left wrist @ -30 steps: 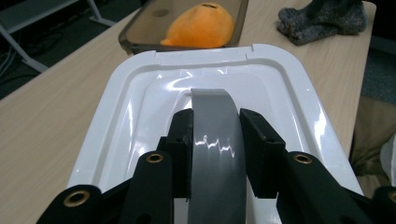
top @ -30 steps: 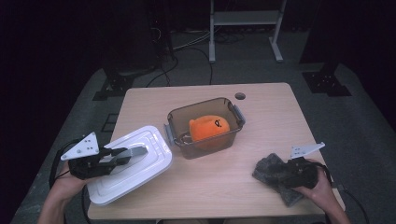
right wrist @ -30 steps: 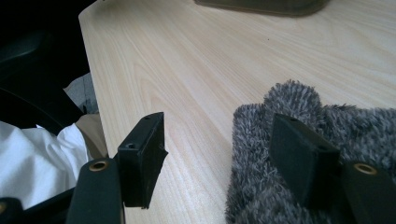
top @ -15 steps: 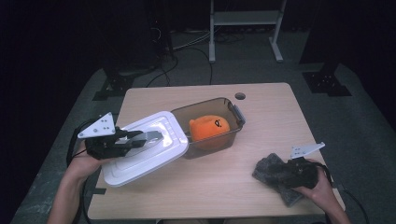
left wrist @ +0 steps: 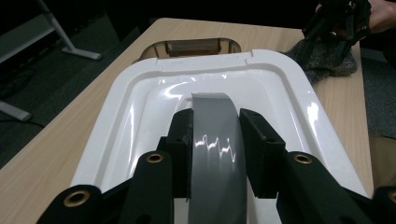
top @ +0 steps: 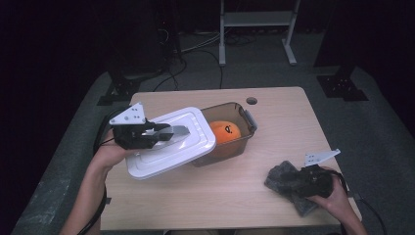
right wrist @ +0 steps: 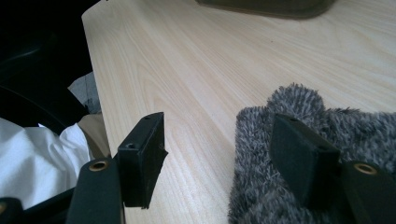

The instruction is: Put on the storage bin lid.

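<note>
Lid (top: 171,142) held in the left tongs (top: 161,134) hangs tilted over the near-left end of the brown container (top: 230,132), the tongs pinching its grey handle (left wrist: 217,149) from both sides. An orange ball (top: 226,131) sits inside the container, its top showing past the lid's far edge. The step in hand appears to be setting the lid onto the container. To do it well, the lid should probably be levelled first, since its edge nearest the container rides higher than its outer edge. Its rounded corners then want lining up with the container's rim before lowering, so the grey latch (top: 250,119) on the container's far end stays free. The grip sits toward one end of the handle, so a slow, steady descent would likely keep the lid from swinging. Right tongs (top: 303,181), well right of the container on the desk (top: 274,117), stand spread, one jaw resting on a grey fuzzy cloth (right wrist: 299,140).
</note>
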`<state>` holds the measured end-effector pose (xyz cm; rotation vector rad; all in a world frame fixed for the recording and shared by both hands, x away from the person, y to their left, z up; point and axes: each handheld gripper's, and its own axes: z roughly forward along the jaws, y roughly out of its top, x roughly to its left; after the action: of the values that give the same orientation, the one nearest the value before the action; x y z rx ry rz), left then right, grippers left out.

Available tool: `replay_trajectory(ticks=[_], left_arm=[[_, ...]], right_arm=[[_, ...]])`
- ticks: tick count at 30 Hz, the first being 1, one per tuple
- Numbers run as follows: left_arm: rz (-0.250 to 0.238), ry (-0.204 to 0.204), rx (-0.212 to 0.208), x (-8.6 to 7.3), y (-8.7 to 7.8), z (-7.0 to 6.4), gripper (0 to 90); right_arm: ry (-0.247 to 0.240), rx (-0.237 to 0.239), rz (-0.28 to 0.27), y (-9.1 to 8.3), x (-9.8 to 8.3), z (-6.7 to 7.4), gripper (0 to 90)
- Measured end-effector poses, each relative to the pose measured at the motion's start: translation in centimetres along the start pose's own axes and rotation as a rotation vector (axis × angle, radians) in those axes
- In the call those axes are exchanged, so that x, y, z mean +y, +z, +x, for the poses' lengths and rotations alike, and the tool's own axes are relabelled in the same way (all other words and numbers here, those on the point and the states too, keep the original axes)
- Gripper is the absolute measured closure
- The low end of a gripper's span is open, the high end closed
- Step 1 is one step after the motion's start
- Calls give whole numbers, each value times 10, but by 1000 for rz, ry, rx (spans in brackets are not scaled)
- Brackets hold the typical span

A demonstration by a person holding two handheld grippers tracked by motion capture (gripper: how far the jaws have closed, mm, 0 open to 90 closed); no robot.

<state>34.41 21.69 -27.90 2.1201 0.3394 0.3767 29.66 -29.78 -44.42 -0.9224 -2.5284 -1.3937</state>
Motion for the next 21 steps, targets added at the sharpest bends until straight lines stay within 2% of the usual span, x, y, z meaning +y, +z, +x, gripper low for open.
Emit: replay_trajectory(ticks=[13,21], left_arm=[[11,10,-39,16,34,9,663],[17,20,-52,24,48,14,663]], right_arm=[[-6,6,-1,0,1,1,350],[-4,10,-6,0,1,1,350]])
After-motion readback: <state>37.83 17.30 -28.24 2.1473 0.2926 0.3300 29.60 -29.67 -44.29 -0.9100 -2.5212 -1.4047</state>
